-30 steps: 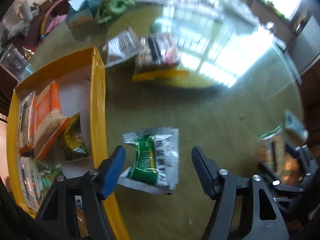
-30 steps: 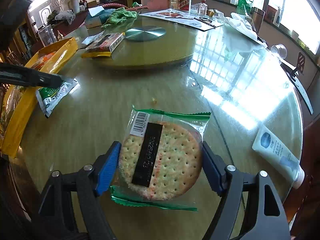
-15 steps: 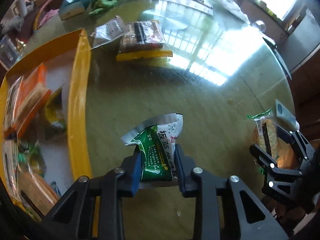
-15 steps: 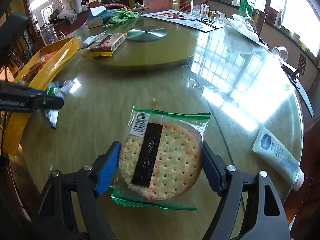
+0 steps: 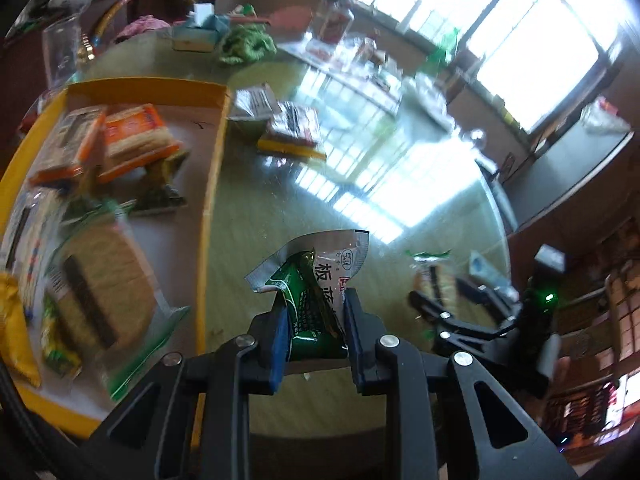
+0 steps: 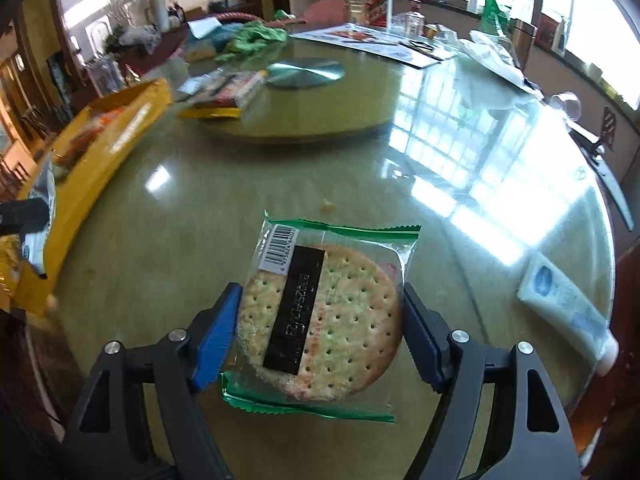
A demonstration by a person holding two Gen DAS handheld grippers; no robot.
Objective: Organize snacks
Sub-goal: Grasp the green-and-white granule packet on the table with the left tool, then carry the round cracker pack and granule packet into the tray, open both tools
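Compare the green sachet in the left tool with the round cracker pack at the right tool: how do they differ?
The green sachet is opaque foil, crumpled; the cracker pack is clear and flat. The left tool pinches the sachet above the table; the cracker pack lies on the glass between the right tool's fingers. Both are sealed with green trim.

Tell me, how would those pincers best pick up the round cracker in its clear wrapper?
Probably across the round cracker packet at its widest part, coming in low from the near edge. It lies flat on the glass table, and its thin crimped ends offer little to pinch. The right gripper already has a finger at each side of the disc, on the rigid rim.
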